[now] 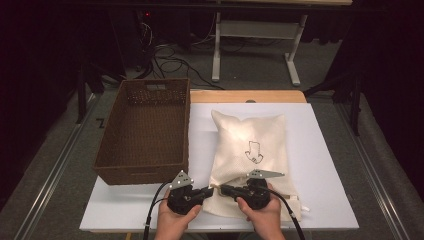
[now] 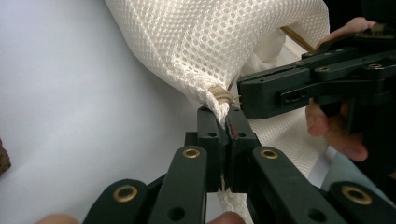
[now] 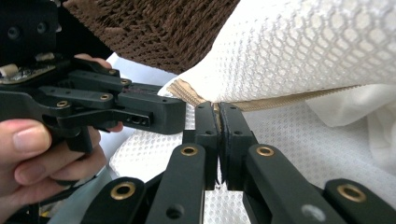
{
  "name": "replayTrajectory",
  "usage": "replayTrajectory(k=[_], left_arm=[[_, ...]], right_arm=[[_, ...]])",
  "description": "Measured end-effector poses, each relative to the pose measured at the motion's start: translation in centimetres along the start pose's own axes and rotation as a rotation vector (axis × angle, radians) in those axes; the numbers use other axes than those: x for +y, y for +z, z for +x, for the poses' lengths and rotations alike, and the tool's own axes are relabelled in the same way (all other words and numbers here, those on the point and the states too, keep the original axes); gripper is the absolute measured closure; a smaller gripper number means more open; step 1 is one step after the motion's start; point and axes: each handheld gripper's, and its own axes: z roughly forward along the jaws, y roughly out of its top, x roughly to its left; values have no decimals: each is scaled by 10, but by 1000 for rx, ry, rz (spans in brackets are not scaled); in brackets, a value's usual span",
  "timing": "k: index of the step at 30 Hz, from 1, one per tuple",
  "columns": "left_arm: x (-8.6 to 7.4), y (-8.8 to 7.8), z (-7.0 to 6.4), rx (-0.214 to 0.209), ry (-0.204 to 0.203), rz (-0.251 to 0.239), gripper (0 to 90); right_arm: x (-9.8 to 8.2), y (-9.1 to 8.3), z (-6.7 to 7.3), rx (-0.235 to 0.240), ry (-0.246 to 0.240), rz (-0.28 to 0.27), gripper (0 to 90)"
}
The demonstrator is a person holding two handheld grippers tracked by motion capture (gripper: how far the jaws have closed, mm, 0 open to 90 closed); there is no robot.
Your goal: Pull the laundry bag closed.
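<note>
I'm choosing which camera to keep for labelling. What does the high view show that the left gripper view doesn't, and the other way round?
High view alone: the whole brown basket, the drawing printed on the mesh bag, and the table with floor around it. Left gripper view alone: the left tool shut on the bag's corner, by the zip end. Both: the white bag, the right tool and the hand holding it.

We hold our left tool (image 1: 210, 190) and right tool (image 1: 223, 189) tip to tip at the table's near edge, both sets of jaws pinched closed.
</note>
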Motion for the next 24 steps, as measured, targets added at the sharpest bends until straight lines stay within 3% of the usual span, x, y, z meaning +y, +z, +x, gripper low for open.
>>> replayTrajectory(k=[7, 8, 10, 12, 14, 15, 18, 20, 24], left_arm=[[0, -3, -2, 6, -1, -11, 865], [0, -6, -1, 26, -4, -28, 865], [0, -8, 1, 31, -17, -34, 865], [-2, -12, 5, 57, -19, -34, 864], [-3, -11, 4, 64, -7, -28, 863], [-3, -11, 2, 70, 4, -26, 863], [-4, -9, -3, 90, 36, -17, 862], [-4, -10, -2, 99, 36, -14, 861], [-5, -10, -2, 98, 39, -9, 861]], right_arm=[[-5, -8, 0, -52, -34, -3, 885], [-8, -11, 1, -105, -72, -14, 885], [-9, -12, -1, -122, -72, -20, 885], [-13, -20, -11, -159, -78, -38, 884], [-14, -23, -13, -151, -83, -45, 884], [-15, -28, -12, -155, -128, -52, 883], [-18, -33, -13, -169, -171, -49, 883], [-22, -43, -18, -189, -194, -54, 883], [-26, -57, -27, -203, -183, -65, 883]])
